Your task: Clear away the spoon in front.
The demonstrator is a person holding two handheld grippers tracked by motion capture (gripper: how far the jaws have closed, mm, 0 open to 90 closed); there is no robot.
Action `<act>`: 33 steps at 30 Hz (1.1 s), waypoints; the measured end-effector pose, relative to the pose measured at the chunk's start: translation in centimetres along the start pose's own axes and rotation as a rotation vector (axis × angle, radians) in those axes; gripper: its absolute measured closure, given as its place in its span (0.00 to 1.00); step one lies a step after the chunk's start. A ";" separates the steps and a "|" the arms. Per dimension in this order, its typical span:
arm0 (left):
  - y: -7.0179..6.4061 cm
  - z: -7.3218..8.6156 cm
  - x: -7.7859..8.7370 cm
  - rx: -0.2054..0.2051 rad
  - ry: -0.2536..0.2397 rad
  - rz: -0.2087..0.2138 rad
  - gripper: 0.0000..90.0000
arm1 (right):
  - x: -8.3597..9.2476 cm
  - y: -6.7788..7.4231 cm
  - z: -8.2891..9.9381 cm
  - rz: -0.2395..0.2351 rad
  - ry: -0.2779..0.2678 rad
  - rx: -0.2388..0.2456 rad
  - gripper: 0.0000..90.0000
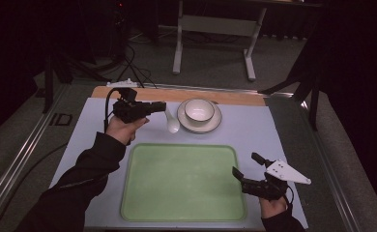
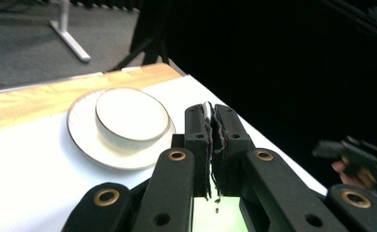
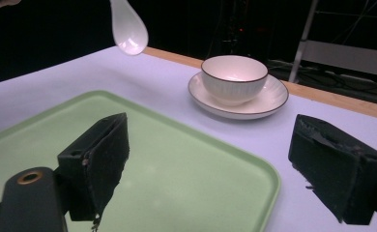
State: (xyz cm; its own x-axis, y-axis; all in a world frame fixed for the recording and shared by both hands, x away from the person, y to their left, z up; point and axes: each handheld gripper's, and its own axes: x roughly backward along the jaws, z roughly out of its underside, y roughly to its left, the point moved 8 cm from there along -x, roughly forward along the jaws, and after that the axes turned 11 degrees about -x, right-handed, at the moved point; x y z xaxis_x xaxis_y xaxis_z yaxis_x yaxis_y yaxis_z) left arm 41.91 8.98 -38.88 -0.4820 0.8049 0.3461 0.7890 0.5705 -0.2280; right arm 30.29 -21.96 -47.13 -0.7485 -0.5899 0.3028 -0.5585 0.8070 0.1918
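Note:
My left gripper [image 1: 163,107] is raised over the back left of the mat and is shut on the handle of a white spoon [image 1: 171,123]. The spoon's bowl hangs down just left of the saucer [image 1: 216,123]. Between the closed pads in the left gripper view [image 2: 210,116] a sliver of the spoon handle [image 2: 207,109] shows. In the right gripper view the spoon [image 3: 127,29] hangs in the air above the mat. A white bowl [image 1: 199,109] stands on the saucer. My right gripper [image 1: 244,163] rests open and empty at the right edge of the green tray [image 1: 181,181].
The pale mat [image 1: 254,133] covers the table, with a wooden strip [image 1: 235,98] along its far edge. Beyond the table lie a dark floor, cables and a white stand [image 1: 214,26]. The green tray [image 3: 177,164] has nothing on it.

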 end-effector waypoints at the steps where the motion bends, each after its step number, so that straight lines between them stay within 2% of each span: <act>1: -0.2 0.3 0.2 -0.004 0.009 0.005 0.96 | 0.0 0.0 0.0 0.000 0.001 0.001 0.16; 7: -1.8 2.0 1.6 -0.043 0.075 0.053 0.96 | -0.1 0.2 -0.1 -0.004 -0.003 0.005 0.16; 13: -2.7 2.7 2.4 -0.061 0.096 0.081 0.96 | -0.2 0.2 0.0 -0.006 -0.001 0.005 0.16; 16: -3.5 4.1 3.1 -0.094 0.139 0.124 0.96 | -0.2 0.3 0.0 -0.006 0.001 0.006 0.16; 17: -3.5 4.1 3.1 -0.094 0.139 0.124 0.96 | -0.2 0.3 0.0 -0.006 0.001 0.006 0.16; 19: -3.8 5.2 3.4 -0.095 0.175 0.151 0.96 | -0.2 0.2 0.0 -0.005 0.002 0.006 0.16; 21: -3.9 5.9 3.6 -0.095 0.205 0.163 0.96 | -0.3 0.3 0.0 -0.004 0.005 0.006 0.16; 22: -3.9 5.9 3.6 -0.095 0.205 0.163 0.96 | -0.3 0.3 0.0 -0.004 0.005 0.006 0.16; 25: -4.2 7.3 3.8 -0.112 0.261 0.187 0.96 | -0.3 0.3 0.1 -0.006 0.009 0.007 0.16; 28: -4.6 8.3 3.8 -0.111 0.301 0.217 0.96 | -0.4 0.3 0.1 -0.005 0.011 0.008 0.16; 31: -5.1 9.3 3.7 -0.116 0.330 0.238 0.96 | -0.4 0.3 0.1 -0.005 0.012 0.008 0.16; 33: -5.5 9.8 3.6 -0.103 0.335 0.262 0.96 | -0.4 0.3 0.1 -0.004 0.012 0.006 0.16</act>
State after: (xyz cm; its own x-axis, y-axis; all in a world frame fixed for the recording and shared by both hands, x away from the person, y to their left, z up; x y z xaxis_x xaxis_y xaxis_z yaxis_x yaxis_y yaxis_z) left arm 32.07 10.35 -45.32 -0.1237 0.8129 0.5691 0.9103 0.3212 -0.2610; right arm 30.42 -21.51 -47.33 -0.7416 -0.5931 0.3135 -0.5639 0.8042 0.1878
